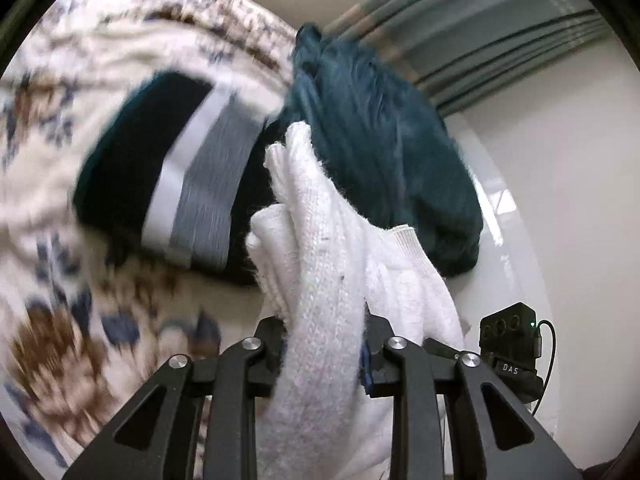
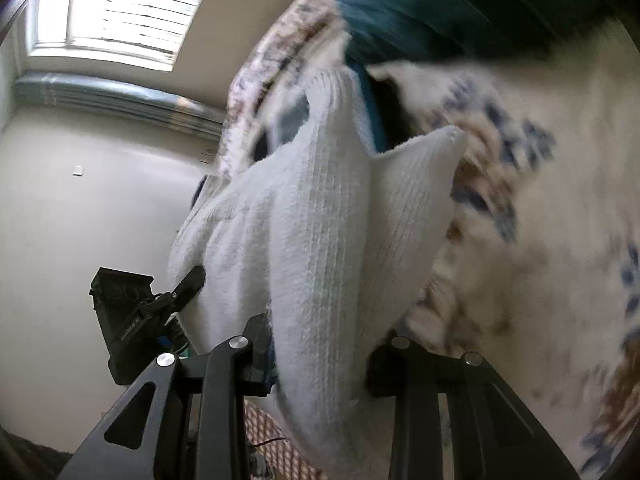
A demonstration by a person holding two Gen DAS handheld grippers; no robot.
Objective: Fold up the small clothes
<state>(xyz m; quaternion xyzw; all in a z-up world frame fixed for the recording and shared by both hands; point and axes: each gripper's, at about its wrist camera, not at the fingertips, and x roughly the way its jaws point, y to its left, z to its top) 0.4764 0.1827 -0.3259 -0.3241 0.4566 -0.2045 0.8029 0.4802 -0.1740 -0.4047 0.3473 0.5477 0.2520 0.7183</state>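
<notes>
You have the white ribbed-knit garment pinched in both tools: the left gripper is closed on a thick bunch of it, and the right gripper is closed on another part, with the cloth lifted clear of the cream bedspread with brown and blue flower print and hanging between the two. In the right wrist view you can see the left tool's black camera housing just beside the knit, so your hands are near each other and the span between them looks slack. The main risk, as I judge it, is that each set of fingers holds several layers bunched together rather than one clean edge; if you lay it down like this, the fold will likely come out lumpy or twisted. A loose knit can also snag on the fingers when you let go. Watch the dark teal crumpled garment and the folded dark piece with grey and white stripes close behind: a swing of the white knit could drag across them and undo the folded one. Both views are blurred, so edges are hard to judge.
</notes>
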